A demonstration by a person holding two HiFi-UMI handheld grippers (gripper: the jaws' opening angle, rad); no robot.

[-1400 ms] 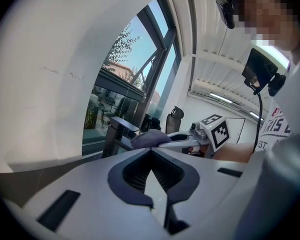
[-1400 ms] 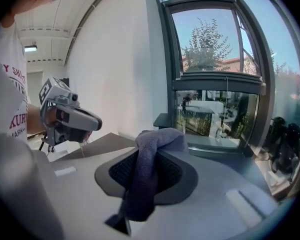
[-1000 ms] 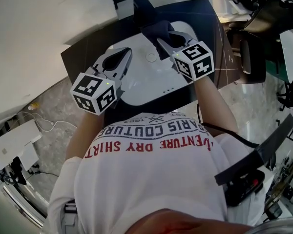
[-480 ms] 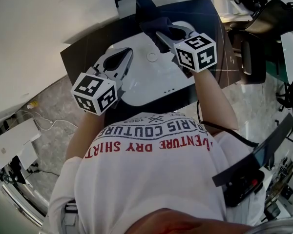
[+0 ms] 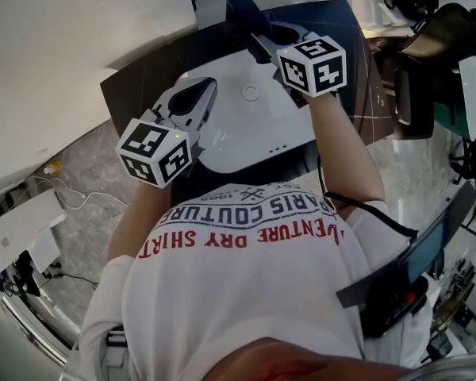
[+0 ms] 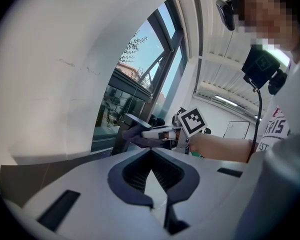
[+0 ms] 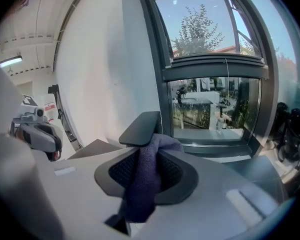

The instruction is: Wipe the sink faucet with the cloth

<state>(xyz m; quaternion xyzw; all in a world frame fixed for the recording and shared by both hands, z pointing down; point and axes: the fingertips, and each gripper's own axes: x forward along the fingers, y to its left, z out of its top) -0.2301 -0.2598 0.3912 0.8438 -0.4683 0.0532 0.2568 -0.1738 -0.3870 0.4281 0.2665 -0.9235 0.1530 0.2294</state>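
The dark faucet (image 5: 239, 8) stands at the far edge of the white sink (image 5: 238, 137); in the right gripper view its flat spout (image 7: 140, 128) is just beyond the jaws. My right gripper (image 5: 259, 38) is shut on the purple cloth (image 7: 144, 184), and the cloth's upper end lies against the faucet's spout. In the left gripper view that cloth (image 6: 136, 137) hangs at the faucet (image 6: 126, 125) under the right gripper (image 6: 157, 133). My left gripper (image 5: 209, 84) hovers over the sink's left side, shut on nothing, its tips (image 6: 150, 152) together.
A round drain (image 5: 250, 93) sits in the basin between the grippers. The dark counter (image 5: 143, 78) surrounds the sink, with a white wall (image 5: 71, 46) to the left and a window (image 7: 210, 59) behind the faucet. Dark equipment and a chair (image 5: 408, 86) stand to the right.
My right gripper has carried the cloth further away from me and up to the faucet. The left gripper has stayed where it was.
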